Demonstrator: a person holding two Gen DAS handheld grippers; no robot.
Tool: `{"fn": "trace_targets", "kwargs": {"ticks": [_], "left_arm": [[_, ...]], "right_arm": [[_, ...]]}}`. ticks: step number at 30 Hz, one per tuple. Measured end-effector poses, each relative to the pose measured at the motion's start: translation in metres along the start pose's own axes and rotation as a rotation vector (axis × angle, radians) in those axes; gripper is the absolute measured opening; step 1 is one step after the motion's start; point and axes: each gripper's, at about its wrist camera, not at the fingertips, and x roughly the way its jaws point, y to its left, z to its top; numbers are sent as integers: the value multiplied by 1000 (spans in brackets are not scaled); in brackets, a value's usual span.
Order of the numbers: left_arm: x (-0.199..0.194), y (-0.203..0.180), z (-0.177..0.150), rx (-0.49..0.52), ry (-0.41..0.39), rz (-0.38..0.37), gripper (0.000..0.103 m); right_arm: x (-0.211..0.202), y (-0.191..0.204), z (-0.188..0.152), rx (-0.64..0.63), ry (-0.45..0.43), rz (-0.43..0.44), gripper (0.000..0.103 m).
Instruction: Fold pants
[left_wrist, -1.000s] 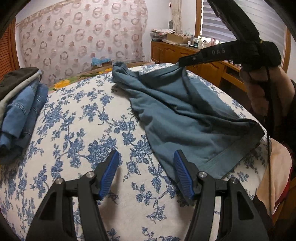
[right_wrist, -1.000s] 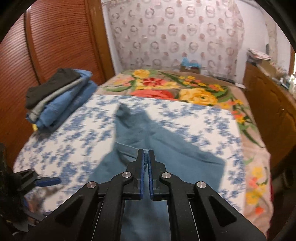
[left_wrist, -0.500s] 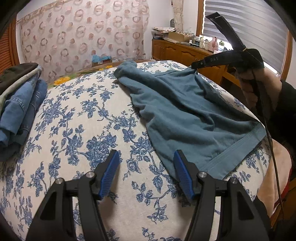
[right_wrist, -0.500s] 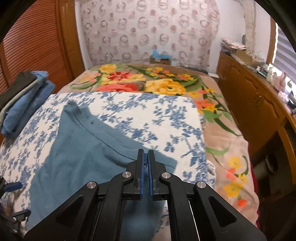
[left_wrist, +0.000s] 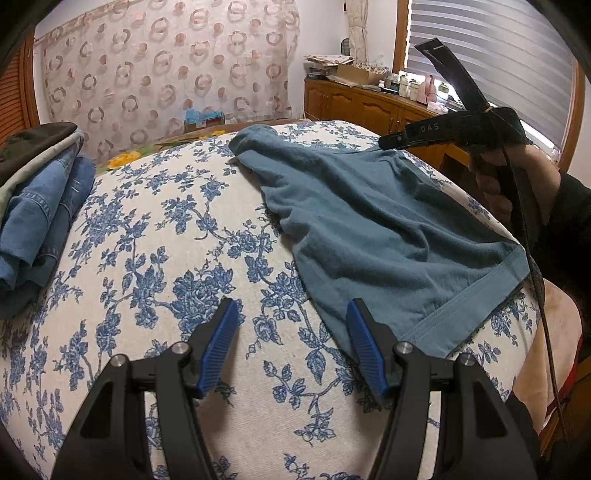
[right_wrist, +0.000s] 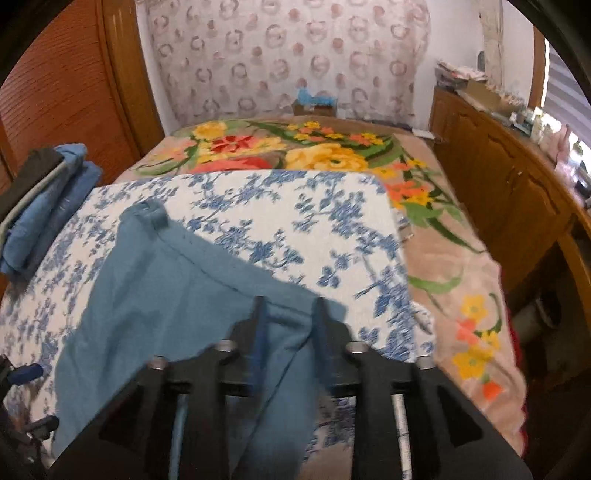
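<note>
Left wrist view: the left gripper (left_wrist: 291, 347) hovers wide and empty beside the teal pants (left_wrist: 373, 225) spread on the floral cloth (left_wrist: 155, 258). The right gripper (right_wrist: 288, 328), jaws just opening, releases the fabric; next, grasp an edge to fold.

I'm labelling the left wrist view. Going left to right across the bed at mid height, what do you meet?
Stack of folded clothes → bare flowered cloth → teal pants → hand holding the right gripper.
</note>
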Motion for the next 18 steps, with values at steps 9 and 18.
{"fn": "trace_targets", "kwargs": {"ticks": [9,18], "left_arm": [[3,1,0,-5,11,-4,61],[3,1,-1,-5,12,-3,61]], "right_arm": [[16,-10,-5,44,45,-2,24],[-10,-16,6,47,-84,-116,3]]}}
